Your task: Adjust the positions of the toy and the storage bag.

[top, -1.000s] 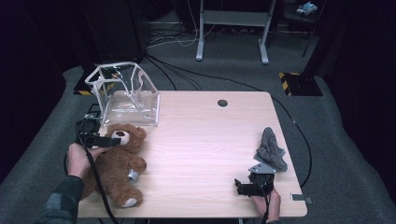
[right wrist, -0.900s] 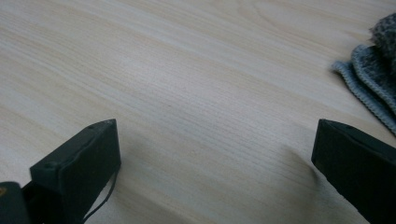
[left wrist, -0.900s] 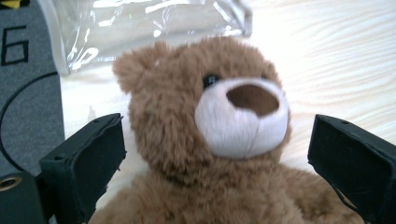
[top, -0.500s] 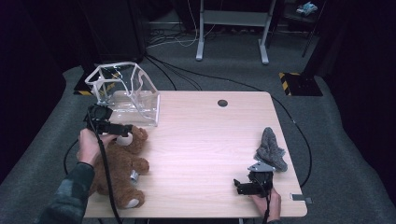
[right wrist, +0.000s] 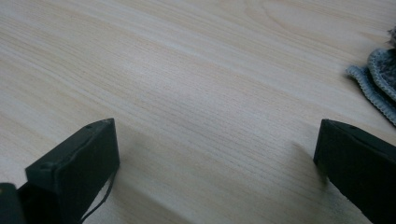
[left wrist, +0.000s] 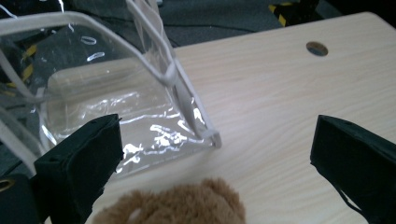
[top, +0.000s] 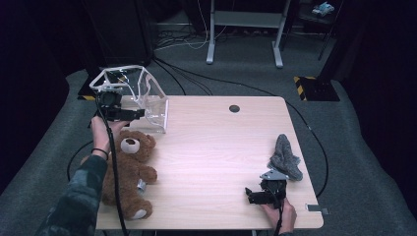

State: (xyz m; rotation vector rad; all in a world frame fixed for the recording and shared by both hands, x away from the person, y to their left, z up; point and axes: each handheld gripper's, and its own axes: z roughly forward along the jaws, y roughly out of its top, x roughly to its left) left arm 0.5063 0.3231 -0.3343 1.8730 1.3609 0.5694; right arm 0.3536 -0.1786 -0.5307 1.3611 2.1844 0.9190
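Bag: clear glossy plastic, creased, white trim along edges. Bear: brown plush, fuzzy, paler muzzle. Table: light wood grain, smooth, matt. Cloth: grey knit, rough, stitched hem. Gripper jaws: black, matt. Floor: grey carpet, coarse.

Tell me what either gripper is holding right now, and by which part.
Nothing is held. The left gripper is open above the teddy bear, facing the clear plastic bag; the right gripper is open over bare table.
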